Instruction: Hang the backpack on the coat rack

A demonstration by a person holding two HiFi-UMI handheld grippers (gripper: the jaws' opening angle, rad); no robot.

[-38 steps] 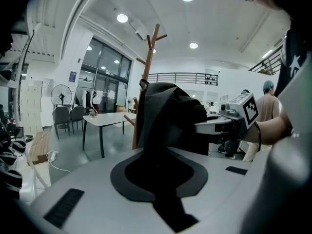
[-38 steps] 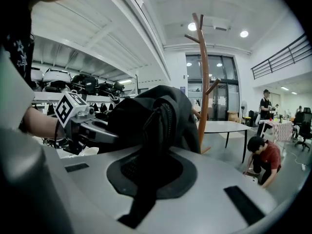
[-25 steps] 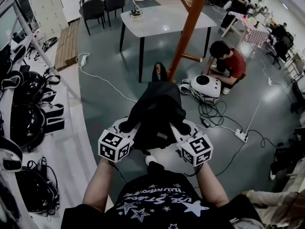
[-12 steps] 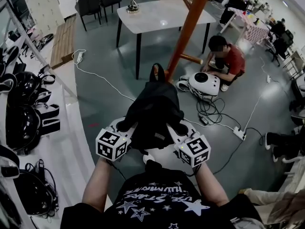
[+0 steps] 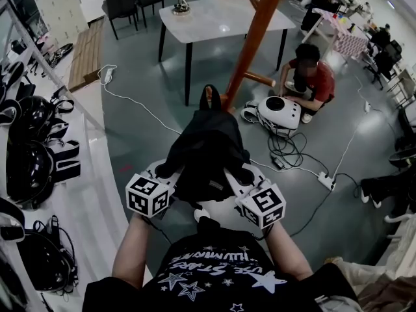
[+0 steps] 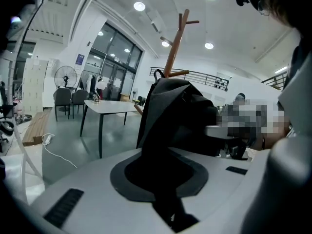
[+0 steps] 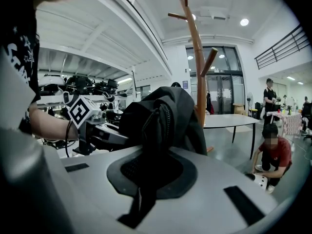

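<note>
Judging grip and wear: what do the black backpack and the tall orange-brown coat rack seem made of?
Black backpack: soft matte fabric, perhaps nylon; it folds and drapes, zipper visible. Orange-brown coat rack: likely wood, smooth satin finish, angled pegs; no grain discernible.

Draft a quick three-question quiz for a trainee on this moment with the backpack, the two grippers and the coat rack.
1. True or false: the backpack already hangs on the coat rack.
2. How do the left gripper and right gripper stand? A) both open, clear of the pack; B) both shut on the backpack; C) only the right one grips it.
3. In the head view, what piece of furniture stands beyond the rack's pole?
Key:
1. False. Both grippers hold it in front of the rack, and no peg is through its top loop.
2. B.
3. A white table with dark legs.
</note>
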